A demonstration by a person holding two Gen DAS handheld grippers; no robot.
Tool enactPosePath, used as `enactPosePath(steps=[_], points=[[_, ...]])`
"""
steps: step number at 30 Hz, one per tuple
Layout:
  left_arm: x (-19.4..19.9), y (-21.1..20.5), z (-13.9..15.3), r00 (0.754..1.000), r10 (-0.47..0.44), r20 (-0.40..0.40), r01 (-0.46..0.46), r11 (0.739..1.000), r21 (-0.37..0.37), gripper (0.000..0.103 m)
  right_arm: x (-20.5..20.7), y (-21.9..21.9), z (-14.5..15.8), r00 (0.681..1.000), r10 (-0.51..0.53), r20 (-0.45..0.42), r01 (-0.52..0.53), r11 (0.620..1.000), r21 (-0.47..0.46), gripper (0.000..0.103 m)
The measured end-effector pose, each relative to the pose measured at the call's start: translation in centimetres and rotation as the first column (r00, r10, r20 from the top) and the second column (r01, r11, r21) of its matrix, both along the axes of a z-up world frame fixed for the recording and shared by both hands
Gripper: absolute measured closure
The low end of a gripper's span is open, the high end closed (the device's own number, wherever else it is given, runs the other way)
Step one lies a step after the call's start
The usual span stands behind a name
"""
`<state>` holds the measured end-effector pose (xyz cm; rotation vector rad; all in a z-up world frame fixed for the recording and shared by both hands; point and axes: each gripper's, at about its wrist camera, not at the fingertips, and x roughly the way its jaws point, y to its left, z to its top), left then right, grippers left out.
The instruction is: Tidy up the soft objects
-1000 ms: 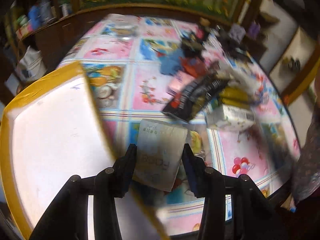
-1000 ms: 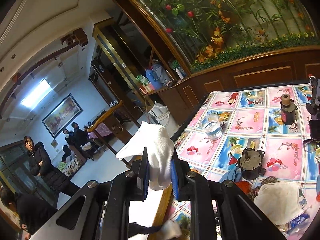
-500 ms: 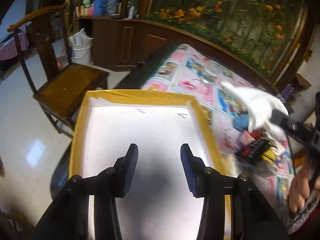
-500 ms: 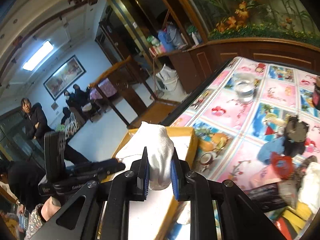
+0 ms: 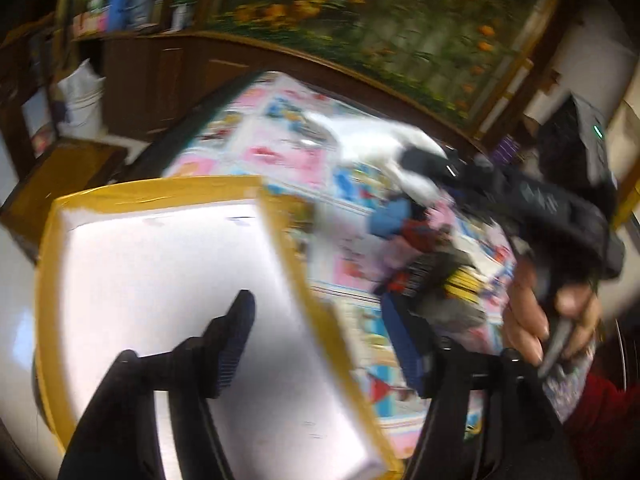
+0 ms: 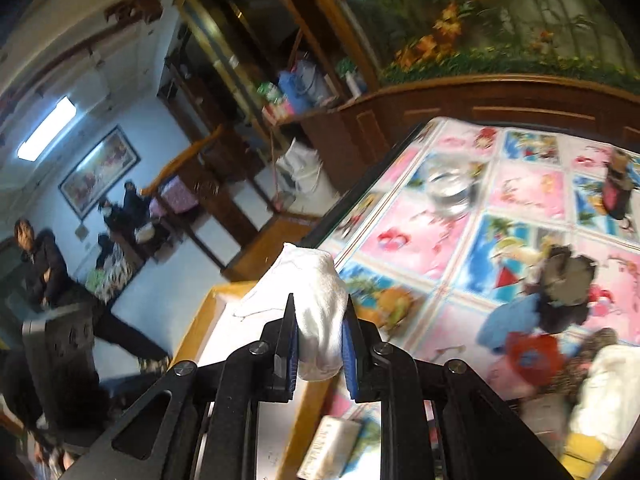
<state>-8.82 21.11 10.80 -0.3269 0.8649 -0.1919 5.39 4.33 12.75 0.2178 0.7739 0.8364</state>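
My left gripper (image 5: 320,340) hovers over the right rim of a white box with a yellow taped rim (image 5: 172,192). Its jaws are opening and nothing is between them. My right gripper (image 6: 320,320) is shut on a white cloth (image 6: 312,280), held above the box's near corner (image 6: 200,312). In the left wrist view the same white cloth (image 5: 372,144) hangs from the right gripper, gripped by a hand (image 5: 532,320). A pale packet (image 6: 328,448) lies by the box rim; which side, I cannot tell.
A heap of soft things lies on the patterned tablecloth (image 6: 412,236): blue cloth (image 6: 504,324), red piece (image 6: 532,356), dark cloth (image 6: 560,292), white bundle (image 6: 608,392). A glass bowl (image 6: 448,192) and dark bottle (image 6: 618,188) stand farther back. People (image 6: 44,264) are across the room.
The left gripper let go of the pale packet, swung across the box and spread its jaws wider. The right gripper came down toward the box with the white cloth.
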Motion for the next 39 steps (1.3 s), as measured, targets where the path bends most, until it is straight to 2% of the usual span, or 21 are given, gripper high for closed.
enactPosePath(steps=[2, 6, 9, 12, 15, 17, 18, 20, 22, 24, 27, 28, 29, 30, 31, 32, 34, 37, 39], points=[[0.5, -2.8, 0.1, 0.998, -0.059, -0.021, 0.060, 0.998, 0.022, 0.033, 0.5, -1.7, 1.3, 1.000, -0.020, 0.008, 0.019, 0.999, 0.037, 0.084], [2.1, -6.7, -1.2, 0.990, -0.094, -0.107, 0.104, 0.989, 0.100, 0.033, 1.1, -4.5, 3.3, 0.999, -0.045, 0.017, 0.043, 0.993, 0.111, 0.084], [3.3, -8.0, -2.8, 0.980, -0.079, -0.181, 0.108, 0.982, 0.154, 0.034, 1.4, -5.1, 3.5, 1.000, -0.025, -0.012, 0.026, 0.990, 0.141, 0.084], [4.2, -8.6, -4.3, 0.973, -0.053, -0.223, 0.103, 0.970, 0.219, 0.036, 1.2, -5.4, 3.8, 1.000, -0.011, -0.015, 0.013, 0.988, 0.152, 0.084], [5.2, -9.5, -5.7, 0.964, -0.058, -0.260, 0.123, 0.963, 0.240, 0.050, 0.6, -5.8, 4.3, 1.000, -0.005, -0.013, 0.007, 0.986, 0.165, 0.084], [5.7, -10.6, -7.1, 0.951, -0.069, -0.300, 0.156, 0.948, 0.277, 0.084, 0.4, -5.8, 4.5, 1.000, -0.003, -0.009, 0.004, 0.985, 0.170, 0.084], [5.8, -11.2, -7.7, 0.947, -0.067, -0.313, 0.167, 0.937, 0.305, 0.089, 0.3, -5.8, 4.5, 1.000, -0.002, -0.007, 0.003, 0.985, 0.171, 0.084], [5.8, -11.9, -8.4, 0.951, -0.056, -0.303, 0.167, 0.920, 0.355, 0.093, 0.2, -5.9, 4.6, 1.000, -0.005, -0.001, 0.005, 0.985, 0.172, 0.084], [5.6, -11.5, -8.1, 0.956, -0.041, -0.289, 0.144, 0.928, 0.344, 0.095, 0.3, -6.1, 4.5, 1.000, -0.009, -0.001, 0.009, 0.984, 0.175, 0.084], [5.6, -11.2, -8.2, 0.957, -0.033, -0.287, 0.139, 0.924, 0.355, 0.095, 0.4, -6.1, 4.4, 1.000, -0.013, 0.000, 0.013, 0.985, 0.174, 0.084], [5.7, -10.7, -8.3, 0.955, -0.029, -0.296, 0.128, 0.938, 0.323, 0.094, 0.3, -6.1, 4.4, 1.000, -0.012, -0.003, 0.012, 0.985, 0.174, 0.084], [5.8, -10.7, -8.2, 0.953, -0.025, -0.303, 0.125, 0.941, 0.314, 0.085, 0.2, -6.1, 4.4, 1.000, -0.011, 0.000, 0.011, 0.985, 0.173, 0.084], [5.9, -10.6, -8.0, 0.952, -0.019, -0.307, 0.118, 0.945, 0.306, 0.057, 0.2, -6.1, 4.5, 1.000, -0.012, 0.003, 0.011, 0.985, 0.173, 0.084], [6.0, -10.9, -7.8, 0.953, -0.019, -0.303, 0.117, 0.943, 0.310, 0.040, 0.0, -6.1, 4.5, 1.000, -0.011, 0.004, 0.010, 0.985, 0.173, 0.084], [6.1, -11.3, -7.6, 0.954, -0.015, -0.299, 0.120, 0.935, 0.335, 0.017, 0.0, -6.1, 4.6, 1.000, -0.009, 0.005, 0.008, 0.985, 0.173, 0.084], [6.2, -11.7, -7.5, 0.956, 0.003, -0.293, 0.116, 0.914, 0.389, 0.006, 0.0, -6.1, 4.6, 1.000, -0.008, 0.006, 0.006, 0.985, 0.175, 0.083], [6.3, -12.5, -7.4, 0.959, 0.015, -0.284, 0.123, 0.880, 0.459, 0.006, 0.1, -6.1, 4.6, 1.000, -0.006, 0.006, 0.005, 0.984, 0.177, 0.083], [6.5, -12.2, -7.6, 0.952, 0.013, -0.306, 0.127, 0.891, 0.435, 0.006, 0.2, -6.2, 4.5, 1.000, -0.004, -0.001, 0.004, 0.983, 0.183, 0.083], [6.9, -11.7, -7.9, 0.949, 0.026, -0.313, 0.122, 0.889, 0.442, 0.006, 0.3, -6.2, 4.5, 1.000, 0.000, -0.006, 0.001, 0.982, 0.189, 0.083]])
